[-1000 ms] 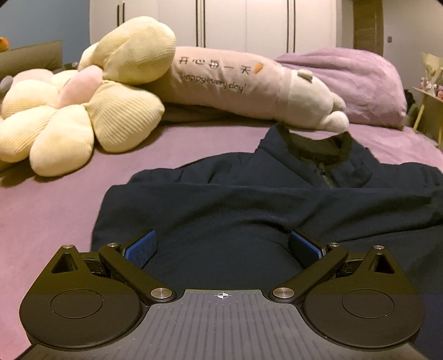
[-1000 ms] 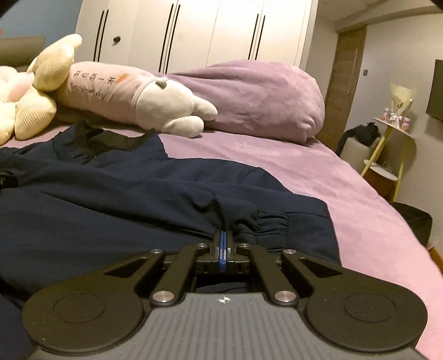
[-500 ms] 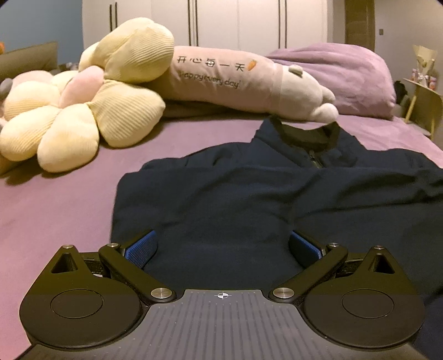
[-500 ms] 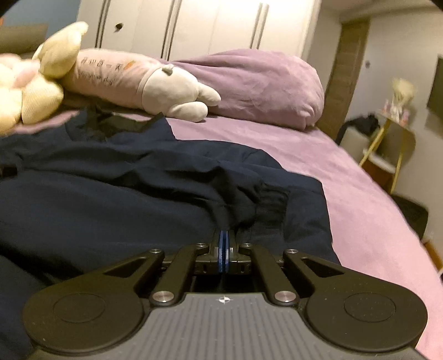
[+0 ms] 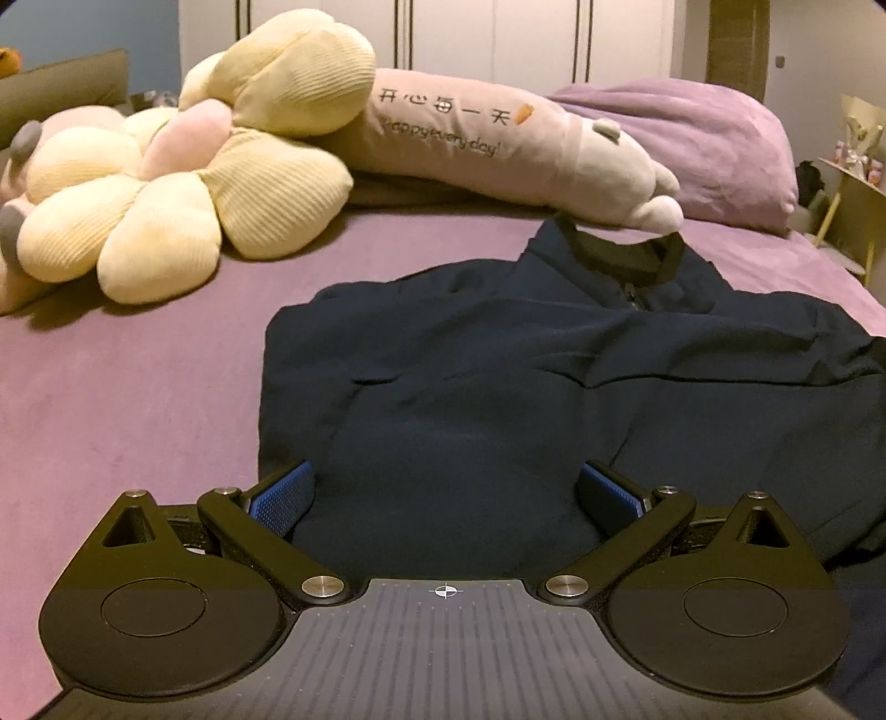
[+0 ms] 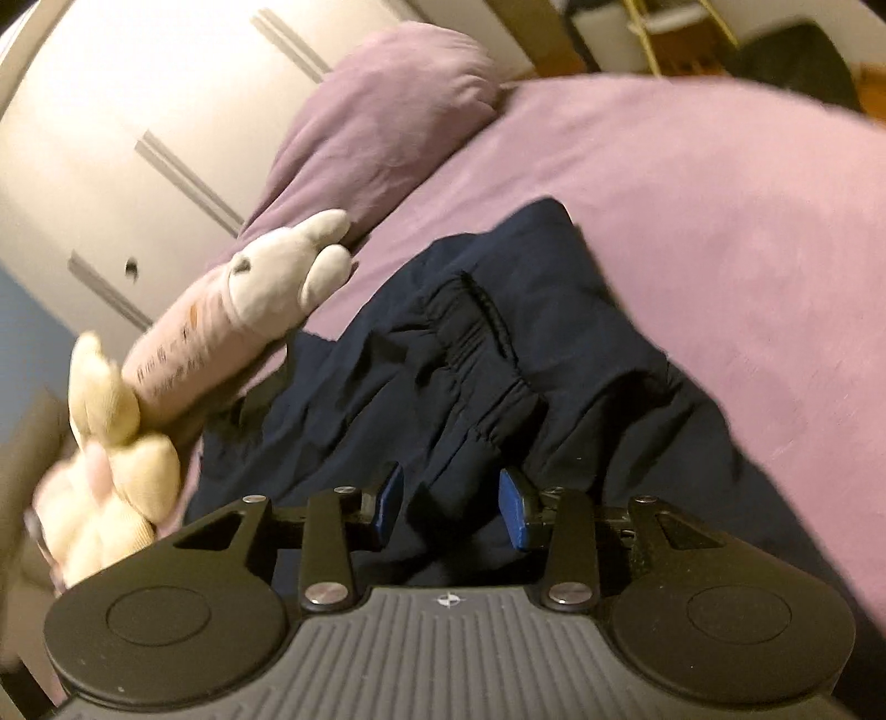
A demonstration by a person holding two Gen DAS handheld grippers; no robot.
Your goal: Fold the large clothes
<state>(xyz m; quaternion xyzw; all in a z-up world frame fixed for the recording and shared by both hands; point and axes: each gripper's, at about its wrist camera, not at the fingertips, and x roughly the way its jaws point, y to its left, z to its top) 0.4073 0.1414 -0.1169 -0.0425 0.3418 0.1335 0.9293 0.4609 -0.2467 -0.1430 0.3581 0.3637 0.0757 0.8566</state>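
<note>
While a dark navy jacket (image 5: pixel 554 387) lies spread across a bed covered in a purple sheet (image 5: pixel 127 399), 2 hand-held grippers hover over its near edge. Seen from the left wrist camera, the left gripper (image 5: pixel 446 493) has its 2 blue-padded fingers spread wide, with a rounded bulge of the navy fabric filling the gap between them; whether the pads touch the cloth cannot be told. The jacket's collar (image 5: pixel 620 249) points away from the camera, toward the head of the bed, and the garment is partly folded, with a layer lying across its body.

The right wrist view is steeply tilted and slightly blurred. The right gripper (image 6: pixel 451 507) has just been opening, and its blue pads (image 6: pixel 512 509) now stand apart, with a fold of the jacket's fabric in the gap between them, not pinched. Just beyond the fingers lies a gathered elastic cuff (image 6: pixel 487 354) of the jacket, resting on the rest of the garment.

Past the collar, a long pink plush pillow (image 5: pixel 498 144) with printed lettering lies across the bed, ending in a cream animal head. To its left sits a cream and pink flower-shaped cushion (image 5: pixel 166 194). A bundled purple duvet (image 5: pixel 720 149) is heaped at the right behind the plush. White wardrobe doors (image 5: pixel 498 33) line the back wall.
</note>
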